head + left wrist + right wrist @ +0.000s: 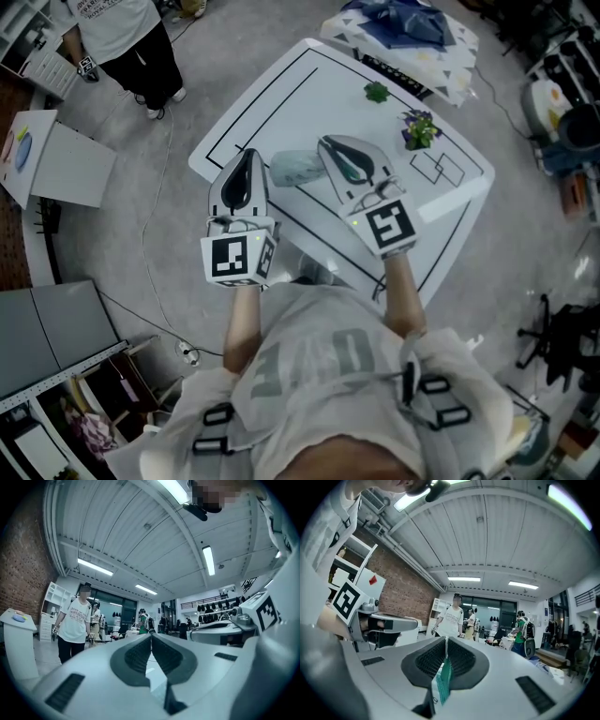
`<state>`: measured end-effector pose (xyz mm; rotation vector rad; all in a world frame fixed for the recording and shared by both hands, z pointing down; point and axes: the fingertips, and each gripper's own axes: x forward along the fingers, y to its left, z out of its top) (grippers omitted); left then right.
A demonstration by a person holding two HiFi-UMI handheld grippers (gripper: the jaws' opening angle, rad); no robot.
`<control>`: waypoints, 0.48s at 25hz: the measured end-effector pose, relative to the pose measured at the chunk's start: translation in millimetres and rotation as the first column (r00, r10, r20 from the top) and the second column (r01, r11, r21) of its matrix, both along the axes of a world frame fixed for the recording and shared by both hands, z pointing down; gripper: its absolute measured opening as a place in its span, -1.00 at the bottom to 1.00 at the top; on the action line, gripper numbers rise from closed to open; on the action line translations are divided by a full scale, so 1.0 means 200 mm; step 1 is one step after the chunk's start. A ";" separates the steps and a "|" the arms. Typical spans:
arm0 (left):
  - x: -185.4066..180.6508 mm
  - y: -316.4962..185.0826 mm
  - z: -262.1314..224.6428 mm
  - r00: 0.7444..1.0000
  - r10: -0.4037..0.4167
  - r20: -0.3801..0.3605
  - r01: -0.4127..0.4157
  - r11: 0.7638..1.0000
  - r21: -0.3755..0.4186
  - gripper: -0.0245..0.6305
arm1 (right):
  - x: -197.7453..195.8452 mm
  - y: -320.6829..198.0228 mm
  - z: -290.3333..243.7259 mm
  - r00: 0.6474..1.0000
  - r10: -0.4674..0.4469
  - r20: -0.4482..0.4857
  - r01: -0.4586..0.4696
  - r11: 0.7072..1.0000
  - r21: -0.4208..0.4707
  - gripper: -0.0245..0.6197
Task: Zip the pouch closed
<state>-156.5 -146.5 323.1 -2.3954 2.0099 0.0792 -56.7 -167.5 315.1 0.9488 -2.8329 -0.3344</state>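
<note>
- Found left hand-held gripper closed, empty; right hand-held gripper clamped on teal strip.
- Logged pouch just beside right jaws, over table.
- Judged zipping unfinished; next needed left grip on pouch, steady pull.

Holding the white-and-grey left gripper and right gripper above the white, black-lined square table, either side of a pale grey-green fabric pouch lying on that table.

a white table with black lines carries a small green thing and a little flowering plant.
</note>
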 end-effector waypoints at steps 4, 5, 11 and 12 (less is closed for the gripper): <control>0.02 0.00 0.00 1.000 0.017 -0.011 -0.017 1.000 -0.001 -0.90 | -0.02 0.05 -0.02 0.999 -0.034 -0.024 0.035 0.999 0.024 -0.86; 0.02 0.00 -0.01 1.000 0.020 -0.016 -0.020 1.000 -0.002 -0.90 | -0.01 0.06 -0.03 0.999 -0.044 -0.026 0.045 0.999 0.026 -0.86; 0.11 -0.01 0.00 0.988 0.148 -0.035 -0.148 0.989 -0.001 -0.90 | 0.01 0.10 -0.06 0.996 -0.086 0.008 0.086 0.996 0.022 -0.86; 0.13 -0.02 0.00 0.984 0.176 -0.029 -0.176 0.984 0.002 -0.90 | 0.01 0.10 -0.06 0.995 -0.099 0.009 0.099 0.995 0.021 -0.86</control>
